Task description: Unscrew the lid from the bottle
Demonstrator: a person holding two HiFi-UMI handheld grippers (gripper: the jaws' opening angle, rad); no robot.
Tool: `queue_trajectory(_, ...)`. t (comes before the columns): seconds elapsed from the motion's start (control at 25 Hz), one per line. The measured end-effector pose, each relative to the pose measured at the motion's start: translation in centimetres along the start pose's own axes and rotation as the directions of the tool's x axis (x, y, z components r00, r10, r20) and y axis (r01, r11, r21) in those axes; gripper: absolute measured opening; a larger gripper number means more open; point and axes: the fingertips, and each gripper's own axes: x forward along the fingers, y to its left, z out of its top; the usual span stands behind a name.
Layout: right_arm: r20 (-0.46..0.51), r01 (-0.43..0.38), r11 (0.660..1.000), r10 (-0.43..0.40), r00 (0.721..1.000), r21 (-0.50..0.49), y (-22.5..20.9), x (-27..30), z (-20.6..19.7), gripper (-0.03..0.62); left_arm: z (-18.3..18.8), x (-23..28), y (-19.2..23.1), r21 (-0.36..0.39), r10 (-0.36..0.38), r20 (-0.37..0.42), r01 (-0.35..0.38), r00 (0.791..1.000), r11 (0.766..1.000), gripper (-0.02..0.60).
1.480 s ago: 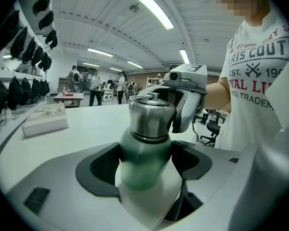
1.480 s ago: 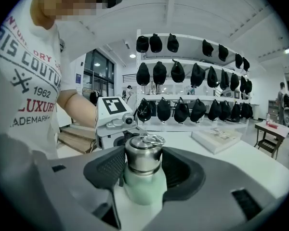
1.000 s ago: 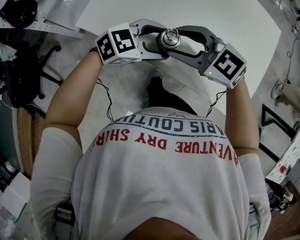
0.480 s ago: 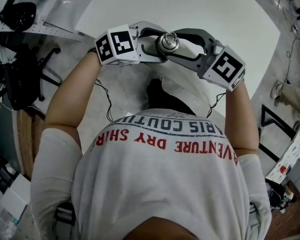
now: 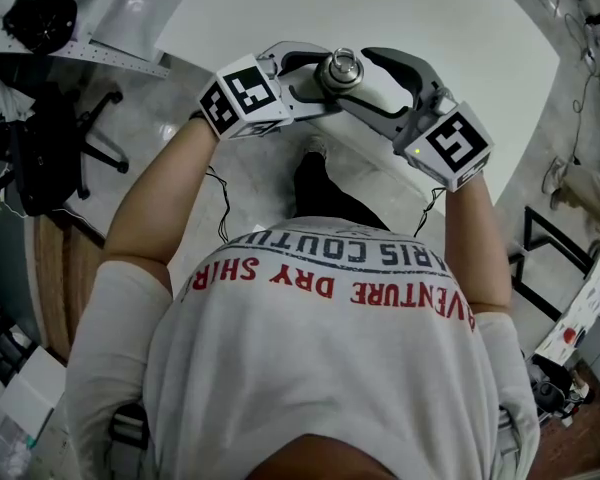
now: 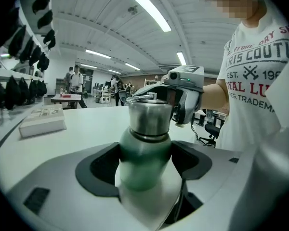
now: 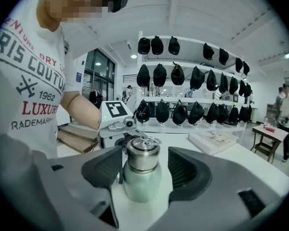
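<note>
**Left tongs pinch the bottle, right tongs stand spread around its lid**

The left tongs point(image 6: 144, 160) press both dark pads on the green body of the bottle point(image 6: 143, 150), just below the steel lid point(image 6: 150, 115). The right tongs point(image 7: 144, 170) have just been opening: the lid is between their pads, but they do not squeeze it, and a clear gap shows at the right pad. Only the head view shows the bottle from above, upright over the near edge of the white desk point(image 5: 400, 18), with a small ring point(image 5: 342, 65) on the lid. Only the left gripper view shows a book point(image 6: 42, 120) on the desk. Only the right gripper view shows dark caps point(image 7: 183, 76) on shelves behind.
</note>
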Motion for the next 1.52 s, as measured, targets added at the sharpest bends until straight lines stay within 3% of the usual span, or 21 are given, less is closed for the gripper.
queue_trajectory(0.32, 0.033, 0.188, 0.977, -0.192, 0.981, 0.1, -0.2, -1.0, -0.9, 0.281, 0.2, 0.3, -0.2, -0.087, 0.186, 0.045, -0.182, 0.981, 0.979, 0.347)
queue_trajectory(0.72, 0.041, 0.301, 0.94, -0.311, 0.95, 0.161, 0.1, -1.0, -1.0, 0.281, 0.3, 0.6, -0.5, -0.193, 0.379, 0.048, -0.364, 0.924, 0.911, 0.347)
queue_trajectory(1.08, 0.036, 0.35, 0.919, -0.362, 0.932, 0.181, 0.4, -0.3, -0.7, 0.256, 0.2, 0.6, -0.5, -0.236, 0.448, 0.047, -0.426, 0.893, 0.873, 0.347)
queue_trajectory(1.52, 0.034, 0.342, 0.926, -0.352, 0.936, 0.162, 0.1, -0.2, -0.9, 0.232, 0.1, 0.5, -0.3, -0.24, 0.443, 0.054, -0.42, 0.895, 0.875, 0.347)
